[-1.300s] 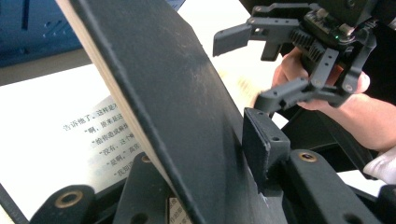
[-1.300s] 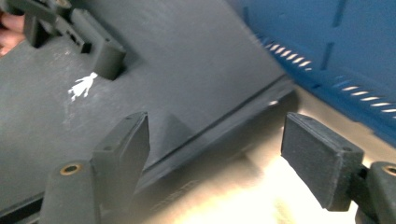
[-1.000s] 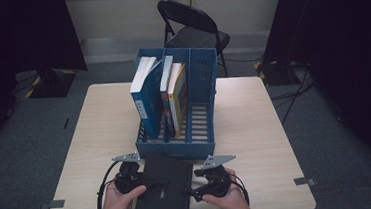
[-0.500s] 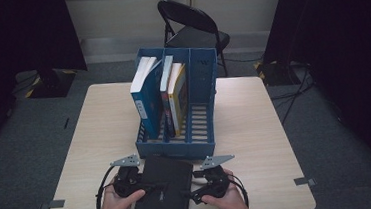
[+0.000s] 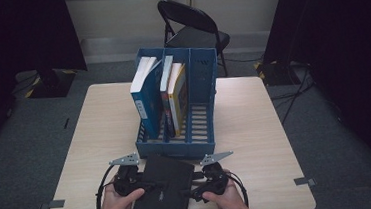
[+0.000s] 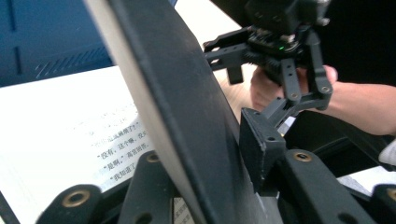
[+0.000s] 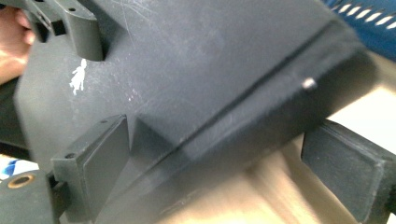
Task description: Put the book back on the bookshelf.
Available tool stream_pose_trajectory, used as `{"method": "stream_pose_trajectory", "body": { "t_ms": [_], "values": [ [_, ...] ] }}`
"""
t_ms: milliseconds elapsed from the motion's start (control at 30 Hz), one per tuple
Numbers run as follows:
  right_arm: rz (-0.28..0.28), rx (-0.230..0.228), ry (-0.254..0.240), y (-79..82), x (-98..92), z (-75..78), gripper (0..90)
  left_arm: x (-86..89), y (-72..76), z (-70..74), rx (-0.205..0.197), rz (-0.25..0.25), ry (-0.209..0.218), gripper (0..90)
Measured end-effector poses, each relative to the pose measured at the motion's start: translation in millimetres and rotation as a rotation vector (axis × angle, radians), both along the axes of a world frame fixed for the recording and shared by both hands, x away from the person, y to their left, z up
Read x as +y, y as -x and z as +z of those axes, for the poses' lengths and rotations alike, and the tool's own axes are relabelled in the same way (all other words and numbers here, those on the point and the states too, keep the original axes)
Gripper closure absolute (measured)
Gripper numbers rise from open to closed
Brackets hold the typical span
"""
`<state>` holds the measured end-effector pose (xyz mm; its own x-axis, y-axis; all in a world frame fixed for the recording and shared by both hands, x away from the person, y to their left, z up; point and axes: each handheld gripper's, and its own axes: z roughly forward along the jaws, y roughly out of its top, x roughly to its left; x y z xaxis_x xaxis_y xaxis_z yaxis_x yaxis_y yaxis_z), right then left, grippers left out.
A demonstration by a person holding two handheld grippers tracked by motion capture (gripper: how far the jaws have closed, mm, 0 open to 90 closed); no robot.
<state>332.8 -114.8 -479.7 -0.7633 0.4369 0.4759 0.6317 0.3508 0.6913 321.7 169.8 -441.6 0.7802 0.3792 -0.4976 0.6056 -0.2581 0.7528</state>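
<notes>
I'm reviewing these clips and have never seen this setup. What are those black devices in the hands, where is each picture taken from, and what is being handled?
A person sits at a wooden table, holding a hand-operated two-jaw tool in each hand: the left gripper and the right gripper. One picture comes from a fixed camera overhead; the other two come from small cameras riding on each gripper, looking along its jaws. On the table stands a blue file rack with three books upright in its left and middle slots. Between the grippers is a black book. The left gripper's jaws have just been closing on its cover; the right gripper's jaws straddle its edge, apparently not pressing.
</notes>
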Motion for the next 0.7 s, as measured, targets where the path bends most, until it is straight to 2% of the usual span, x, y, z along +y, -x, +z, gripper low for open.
{"method": "stream_pose_trajectory", "body": {
  "t_ms": [200, 300, 400, 433, 700],
  "values": [
    [0.010, -0.021, 0.013, 1.3, 1.3, 5.1, 8.5, 0.6, -0.4, 2.7, -0.015, -0.002, 0.009, 68.7],
    [-0.011, -0.063, 0.005, 1.7, 1.1, 13.4, 12.0, 3.0, -1.8, 6.4, -0.035, -0.005, 0.024, 70.0],
    [-0.021, -0.078, -0.001, 0.8, 0.1, 17.4, 13.6, 3.5, -2.5, 9.8, -0.038, 0.009, 0.032, 70.5],
    [-0.050, -0.101, 0.004, 1.6, 0.0, 20.7, 15.2, 4.6, -3.7, 10.9, -0.037, 0.021, 0.032, 70.4],
    [-0.056, -0.138, -0.004, 1.6, -2.9, 32.9, 21.7, 4.7, -3.5, 15.9, -0.050, 0.010, 0.047, 71.4]
  ]
}}
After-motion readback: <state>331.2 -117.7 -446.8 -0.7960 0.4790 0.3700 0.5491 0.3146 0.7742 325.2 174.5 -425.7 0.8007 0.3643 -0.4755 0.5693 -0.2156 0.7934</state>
